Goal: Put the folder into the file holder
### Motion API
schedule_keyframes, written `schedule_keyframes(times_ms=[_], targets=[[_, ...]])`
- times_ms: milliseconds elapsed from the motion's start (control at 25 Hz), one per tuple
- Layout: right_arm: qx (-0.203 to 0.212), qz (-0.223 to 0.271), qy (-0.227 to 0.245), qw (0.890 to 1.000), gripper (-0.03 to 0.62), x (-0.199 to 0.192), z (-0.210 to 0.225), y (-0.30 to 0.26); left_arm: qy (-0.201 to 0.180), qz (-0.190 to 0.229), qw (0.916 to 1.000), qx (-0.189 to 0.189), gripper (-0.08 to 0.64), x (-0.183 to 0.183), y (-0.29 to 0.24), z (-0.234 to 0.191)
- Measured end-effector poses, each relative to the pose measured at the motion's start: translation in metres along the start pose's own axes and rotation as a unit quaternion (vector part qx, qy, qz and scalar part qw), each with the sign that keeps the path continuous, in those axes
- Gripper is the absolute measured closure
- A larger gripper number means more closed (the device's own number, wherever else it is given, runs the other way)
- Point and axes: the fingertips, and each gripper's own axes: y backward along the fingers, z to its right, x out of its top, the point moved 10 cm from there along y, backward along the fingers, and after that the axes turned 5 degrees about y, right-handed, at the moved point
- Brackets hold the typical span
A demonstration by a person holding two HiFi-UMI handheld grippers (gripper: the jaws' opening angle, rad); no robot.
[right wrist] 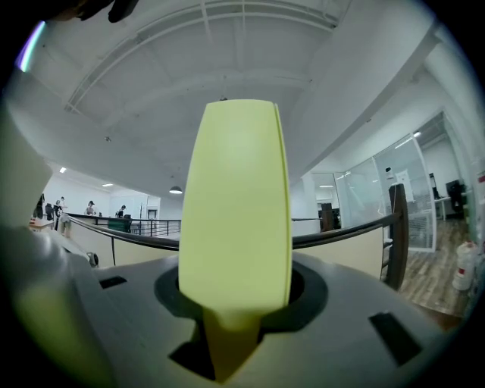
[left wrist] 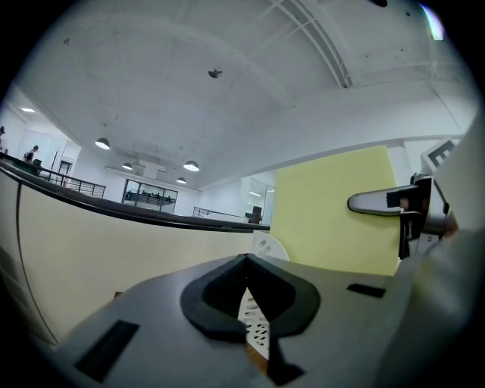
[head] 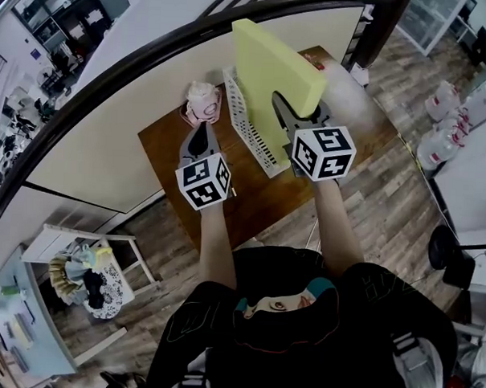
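Note:
A pale yellow folder (head: 272, 78) stands upright over the white mesh file holder (head: 250, 129) on the small wooden table (head: 251, 197). My right gripper (head: 290, 119) is shut on the folder's lower edge; in the right gripper view the folder (right wrist: 236, 204) rises straight out from between the jaws (right wrist: 231, 318). My left gripper (head: 199, 135) hovers left of the holder, shut with nothing in it. In the left gripper view the folder (left wrist: 333, 212) sits at the right, and a strip of the holder (left wrist: 254, 326) shows past the closed tips (left wrist: 246, 261).
A pink cup (head: 203, 103) stands on the table just beyond the left gripper. A cream panel (head: 108, 143) under a dark railing (head: 152, 56) borders the table's far side. A white stool with cloths (head: 87, 275) is at the lower left, white jugs (head: 455, 118) at the right.

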Motion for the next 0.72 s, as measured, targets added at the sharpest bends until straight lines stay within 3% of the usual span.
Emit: schedule_keyframes(times_ms=[400, 720], targets=[[0.008, 0.028, 0.014, 0.999, 0.434, -0.035, -0.002, -0.020, -0.001, -0.045, 0.9990, 0.006, 0.568, -0.020, -0.016, -0.015], [-0.002, -0.036, -0.012, 0.999, 0.425, -0.096, -0.008, -0.024, -0.002, -0.094, 0.9955, 0.011, 0.568, -0.055, -0.014, -0.024]])
